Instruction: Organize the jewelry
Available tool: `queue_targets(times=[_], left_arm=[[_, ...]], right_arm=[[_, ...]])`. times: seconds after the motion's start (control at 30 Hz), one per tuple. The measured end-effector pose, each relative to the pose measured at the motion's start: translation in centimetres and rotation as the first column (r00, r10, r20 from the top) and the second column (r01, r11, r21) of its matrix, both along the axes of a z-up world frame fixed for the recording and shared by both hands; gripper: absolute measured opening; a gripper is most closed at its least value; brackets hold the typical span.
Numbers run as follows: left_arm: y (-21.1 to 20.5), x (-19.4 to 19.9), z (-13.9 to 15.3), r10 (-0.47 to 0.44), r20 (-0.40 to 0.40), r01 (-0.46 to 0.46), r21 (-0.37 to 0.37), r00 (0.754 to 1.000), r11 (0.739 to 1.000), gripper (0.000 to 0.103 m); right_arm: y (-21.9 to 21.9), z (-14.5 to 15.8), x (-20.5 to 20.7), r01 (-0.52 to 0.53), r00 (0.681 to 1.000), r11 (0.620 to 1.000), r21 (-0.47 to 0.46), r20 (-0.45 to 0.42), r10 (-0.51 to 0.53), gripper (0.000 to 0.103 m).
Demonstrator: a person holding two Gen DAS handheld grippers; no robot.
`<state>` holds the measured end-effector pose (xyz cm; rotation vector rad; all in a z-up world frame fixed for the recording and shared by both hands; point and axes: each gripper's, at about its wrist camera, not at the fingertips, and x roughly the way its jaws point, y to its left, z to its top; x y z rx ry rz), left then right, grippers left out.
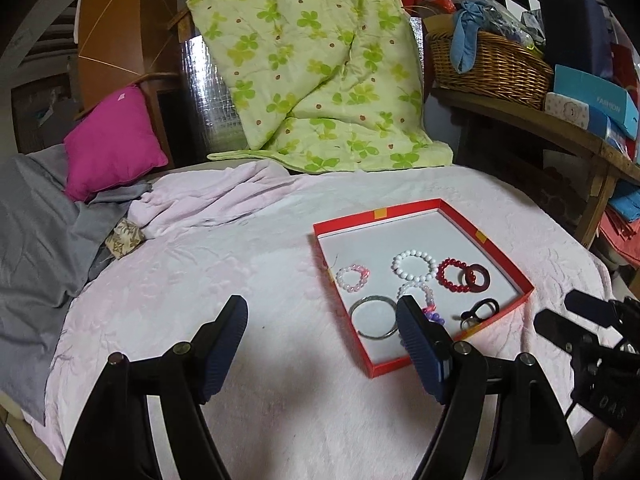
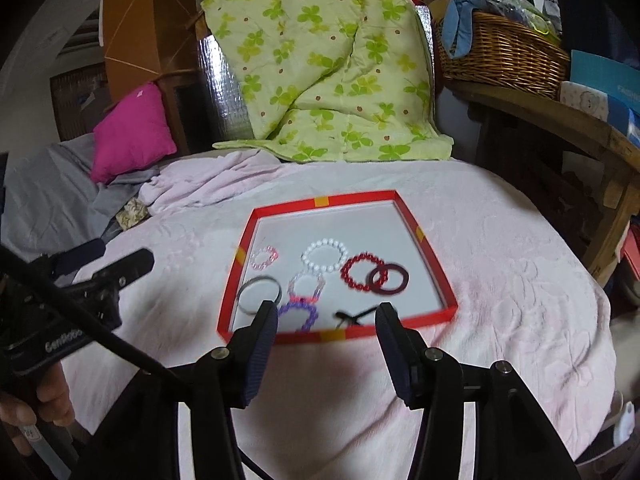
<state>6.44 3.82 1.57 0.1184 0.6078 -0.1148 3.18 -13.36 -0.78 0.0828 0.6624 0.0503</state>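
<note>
Both tilting down over the bed: left gripper (image 1: 320, 332) gaping wide, empty; right gripper (image 2: 326, 330) half open, empty. Red tray (image 2: 434, 258) edge just ahead; pink blanket (image 1: 200, 280) bare to L.

In the left wrist view, the left tongs' (image 1: 320, 326) dark ribbed finger (image 1: 420, 344) hides part of the purple beaded bracelet (image 1: 436, 317) and thin grey metal bangle (image 1: 372, 318) in the red tray's (image 1: 500, 248) near corner.

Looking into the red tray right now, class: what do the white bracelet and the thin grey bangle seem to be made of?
White bracelet: round opaque glossy beads, possibly stone, glass or plastic. Grey bangle: one thin, smooth hoop with a dull sheen, probably metal.
</note>
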Motion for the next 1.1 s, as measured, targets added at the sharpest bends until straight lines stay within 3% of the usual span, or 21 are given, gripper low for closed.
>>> queue_targets(times=[1.1], left_arm=[[0.5, -0.4, -1.1, 0.037, -0.027, -0.036, 0.024, 0.999, 0.999, 0.077]], right_arm=[[-0.2, -1.3, 0.1, 0.02, 0.999, 1.0, -0.002, -0.035, -0.02, 0.055]])
